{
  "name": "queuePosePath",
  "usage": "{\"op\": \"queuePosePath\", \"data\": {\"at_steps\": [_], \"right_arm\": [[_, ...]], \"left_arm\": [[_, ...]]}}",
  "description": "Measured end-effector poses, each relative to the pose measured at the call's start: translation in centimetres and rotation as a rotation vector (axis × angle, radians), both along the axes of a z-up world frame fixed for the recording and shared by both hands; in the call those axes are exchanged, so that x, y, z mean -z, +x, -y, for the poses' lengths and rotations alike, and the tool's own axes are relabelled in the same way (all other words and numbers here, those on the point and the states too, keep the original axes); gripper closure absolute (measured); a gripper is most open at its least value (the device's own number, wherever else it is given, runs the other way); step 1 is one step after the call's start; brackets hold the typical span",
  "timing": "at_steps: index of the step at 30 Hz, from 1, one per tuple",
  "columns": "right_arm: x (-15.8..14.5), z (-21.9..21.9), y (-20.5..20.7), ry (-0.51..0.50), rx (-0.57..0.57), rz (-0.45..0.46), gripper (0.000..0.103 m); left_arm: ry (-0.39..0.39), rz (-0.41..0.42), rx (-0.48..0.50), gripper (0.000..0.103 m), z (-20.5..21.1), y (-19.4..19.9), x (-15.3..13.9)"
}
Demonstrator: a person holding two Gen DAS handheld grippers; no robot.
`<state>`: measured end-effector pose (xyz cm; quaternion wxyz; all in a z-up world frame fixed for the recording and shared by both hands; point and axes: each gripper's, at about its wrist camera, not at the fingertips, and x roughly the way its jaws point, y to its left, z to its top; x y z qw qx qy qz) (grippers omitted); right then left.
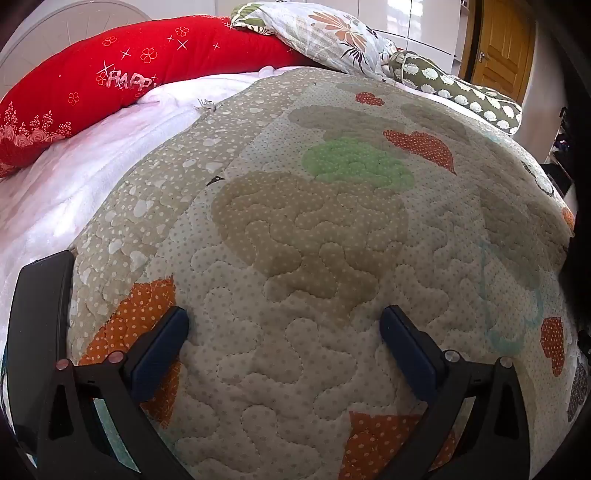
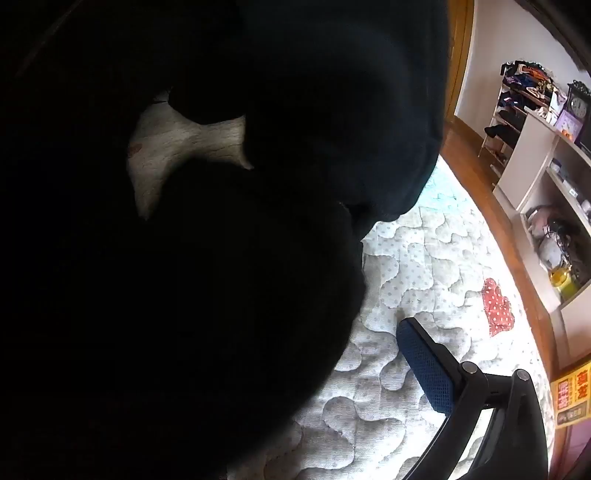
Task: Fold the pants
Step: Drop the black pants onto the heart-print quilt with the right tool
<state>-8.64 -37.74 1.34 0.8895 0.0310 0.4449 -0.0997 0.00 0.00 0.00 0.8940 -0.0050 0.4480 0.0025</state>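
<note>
The black pants (image 2: 192, 277) fill most of the right wrist view, bunched close to the camera above the quilt (image 2: 424, 266). My right gripper shows only its right finger (image 2: 428, 369), with a blue pad; the left finger is hidden behind the black cloth, so I cannot tell its state. My left gripper (image 1: 284, 350) is open and empty, hovering low over the quilted bedspread (image 1: 314, 240). A sliver of black cloth (image 1: 576, 295) shows at the right edge of the left wrist view.
A red pillow (image 1: 122, 77), a floral pillow (image 1: 325, 33) and a green patterned cushion (image 1: 461, 92) lie at the head of the bed. A white blanket (image 1: 74, 177) lies left. Shelves (image 2: 546, 184) and wooden floor (image 2: 465, 147) are to the right of the bed.
</note>
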Motion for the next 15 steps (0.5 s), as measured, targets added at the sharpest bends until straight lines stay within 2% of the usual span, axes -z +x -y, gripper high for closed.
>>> {"op": "queuePosePath", "data": {"at_steps": [15], "right_arm": [[0.32, -0.42, 0.19, 0.0, 0.0, 0.002, 0.0]], "left_arm": [[0.012, 0.0, 0.0, 0.0, -0.17, 0.12, -0.23]]}}
